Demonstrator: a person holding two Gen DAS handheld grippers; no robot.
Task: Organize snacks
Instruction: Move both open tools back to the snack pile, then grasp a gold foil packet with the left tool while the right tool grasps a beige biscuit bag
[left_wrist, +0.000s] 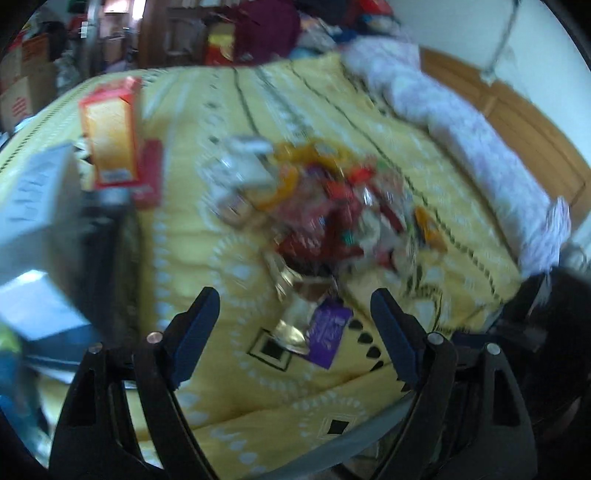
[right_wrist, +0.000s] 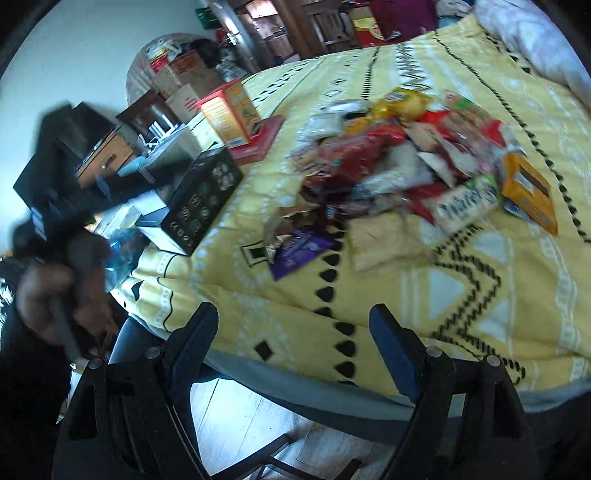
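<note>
The snack pile (left_wrist: 325, 206) lies mid-frame on the yellow bedspread (left_wrist: 229, 369). The left claw (left_wrist: 293, 314), spread and empty, has the purple packet (left_wrist: 327, 332) directly ahead; the right claw (right_wrist: 293, 332), also spread and empty, sits farther back.

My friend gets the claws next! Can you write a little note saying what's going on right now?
Left claw: open, holding nothing, above the yellow blanket.
Right claw: open, holding nothing, over the blanket's near edge.
Snacks: all in one mixed snack pile on the blanket; a purple packet lies nearest.
An orange box stands upright left of the pile, with a dark box at the edge.
Done: nothing sorted that I can see.
Left: sort the pile.
</note>
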